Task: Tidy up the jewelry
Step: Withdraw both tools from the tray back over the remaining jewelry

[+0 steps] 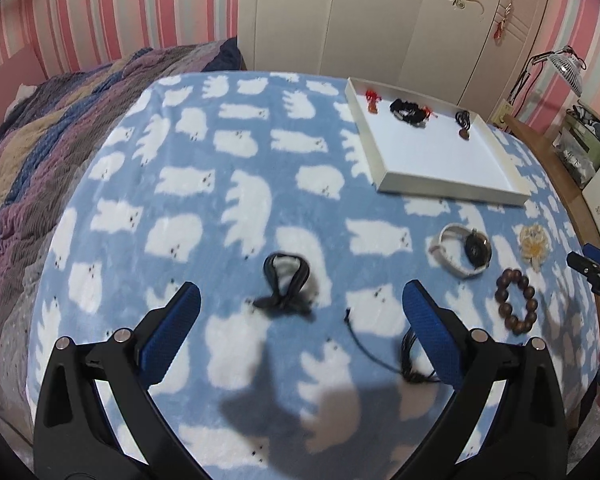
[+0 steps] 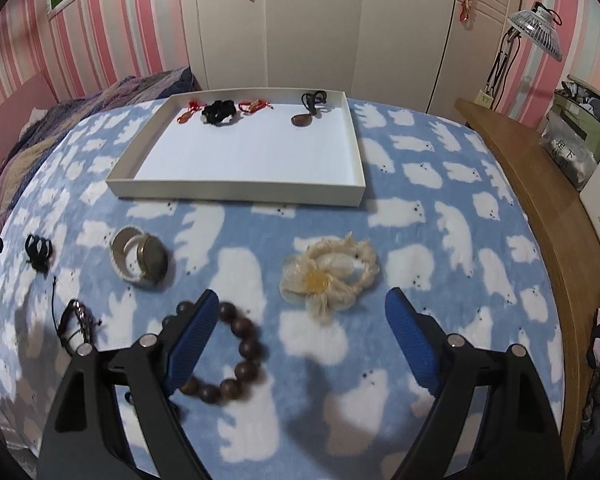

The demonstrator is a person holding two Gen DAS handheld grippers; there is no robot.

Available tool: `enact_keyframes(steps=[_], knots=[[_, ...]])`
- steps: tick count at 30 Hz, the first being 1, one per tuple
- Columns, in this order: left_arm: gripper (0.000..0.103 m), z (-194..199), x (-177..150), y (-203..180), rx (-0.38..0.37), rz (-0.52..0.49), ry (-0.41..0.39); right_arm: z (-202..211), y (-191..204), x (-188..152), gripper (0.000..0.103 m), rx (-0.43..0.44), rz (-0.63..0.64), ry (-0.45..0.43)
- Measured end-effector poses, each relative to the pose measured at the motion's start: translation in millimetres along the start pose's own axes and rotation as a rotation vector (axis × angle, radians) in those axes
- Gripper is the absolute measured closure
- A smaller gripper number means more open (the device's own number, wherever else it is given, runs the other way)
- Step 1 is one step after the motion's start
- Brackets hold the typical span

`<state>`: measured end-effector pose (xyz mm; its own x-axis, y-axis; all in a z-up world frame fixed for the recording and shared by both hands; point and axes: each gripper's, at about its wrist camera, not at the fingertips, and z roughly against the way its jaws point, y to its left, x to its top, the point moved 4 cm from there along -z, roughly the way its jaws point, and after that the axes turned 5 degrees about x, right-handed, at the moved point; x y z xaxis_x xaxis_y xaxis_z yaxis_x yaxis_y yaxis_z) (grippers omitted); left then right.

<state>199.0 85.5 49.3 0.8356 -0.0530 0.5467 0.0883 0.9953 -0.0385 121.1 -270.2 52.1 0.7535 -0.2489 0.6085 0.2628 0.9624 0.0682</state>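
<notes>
- The left gripper [image 1: 300,322] has its fingers spread wide and holds nothing; the black hair tie [image 1: 286,284] lies between them on the bed blanket [image 1: 188,216], well in front of the white tray [image 1: 452,190].
- The right gripper [image 2: 302,328] is also wide open and empty. The cream flower ornament [image 2: 328,274] lies just ahead of its fingers, near the front wall of the white tray [image 2: 240,194].
- The wooden bead bracelet [image 2: 228,360] is partly under the right gripper's left finger, so a closing there may catch a bead and drag it.
- The plush blanket is soft; I judge that fingers pressing down could pinch the fabric together with the thin tie.
- The thin black cord [image 1: 384,350] lies by the left gripper's right finger and could snag.
- The hair tie's long axis runs from its knot, nearer the gripper, toward the tray; its loop points at the tray.
- The watch [image 1: 462,250] lies on its side in front of the tray.
</notes>
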Motion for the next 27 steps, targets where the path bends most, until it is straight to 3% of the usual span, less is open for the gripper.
enact_keyframes(steps=[7, 15, 27], knots=[[0.003, -6, -12, 12, -0.003, 0.048, 0.022, 2, 9, -13, 0.018, -0.001, 0.014, 0.009], [0.003, -2, -24, 15, 0.038, 0.042, -0.009, 3, 15, -27, 0.018, -0.021, 0.005, 0.002], [0.003, -4, -47, 16, -0.003, 0.052, 0.02, 3, 23, -50, 0.018, -0.022, 0.003, 0.024]])
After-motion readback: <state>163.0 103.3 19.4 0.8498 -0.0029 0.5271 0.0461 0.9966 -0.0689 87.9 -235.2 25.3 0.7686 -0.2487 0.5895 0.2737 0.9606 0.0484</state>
